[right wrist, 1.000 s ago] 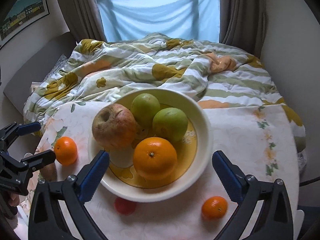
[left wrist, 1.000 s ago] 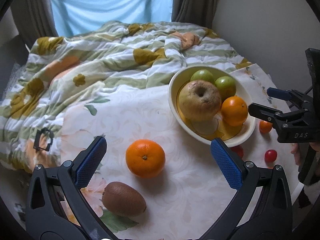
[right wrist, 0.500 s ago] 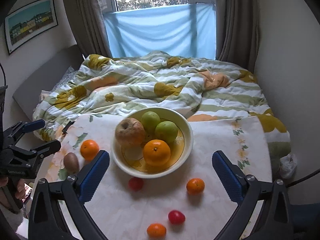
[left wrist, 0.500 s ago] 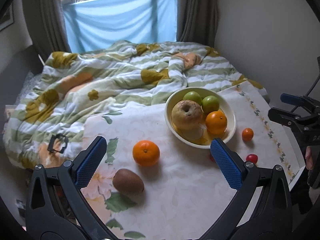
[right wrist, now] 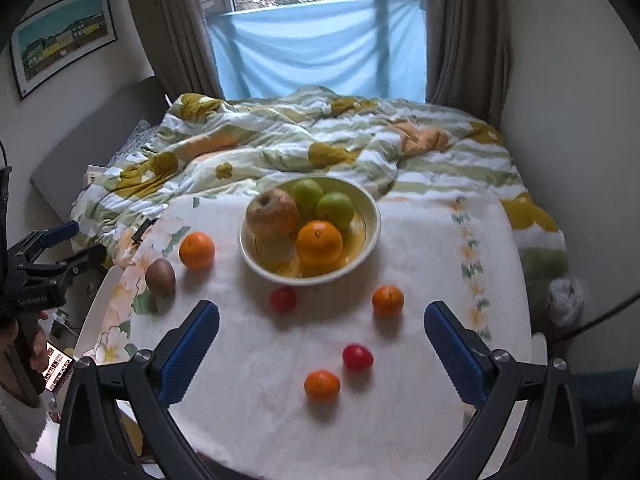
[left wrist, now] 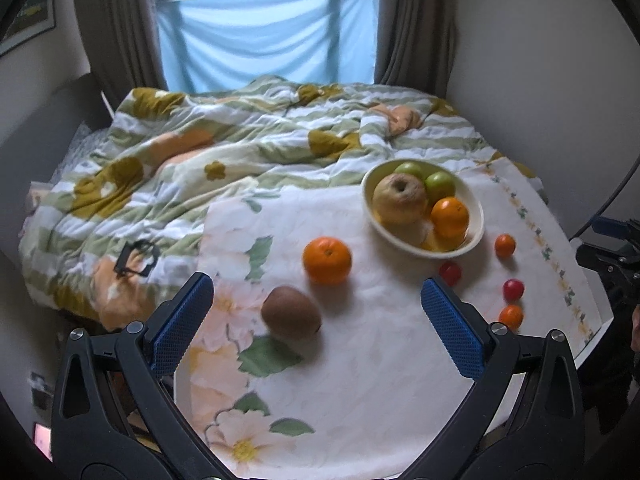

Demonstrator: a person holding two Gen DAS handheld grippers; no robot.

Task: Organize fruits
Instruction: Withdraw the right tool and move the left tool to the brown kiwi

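Observation:
A cream bowl (right wrist: 370, 220) (left wrist: 478, 216) on the floral tablecloth holds a brownish apple (right wrist: 272, 212), two green apples (right wrist: 336, 208) and an orange (right wrist: 320, 242). Loose on the cloth lie an orange (left wrist: 327, 260) (right wrist: 197, 250), a kiwi (left wrist: 291, 313) (right wrist: 160, 277), two small tangerines (right wrist: 387, 300), (right wrist: 321, 385) and two red tomatoes (right wrist: 282, 299), (right wrist: 357, 357). My left gripper (left wrist: 318, 326) is open and empty, held back above the near edge, kiwi between its fingers in view. My right gripper (right wrist: 322, 350) is open and empty above the small fruits.
The table (right wrist: 260, 420) stands against a bed with a striped floral quilt (right wrist: 320, 140). A window with blue cloth (right wrist: 320, 48) and curtains is behind. A wall runs along the right. A black clip (left wrist: 136, 258) lies on the quilt. A phone (right wrist: 56, 364) shows at lower left.
Both grippers have pulled back and up from the bowl, so the whole table now shows. Both stayed open. No fruit moved.

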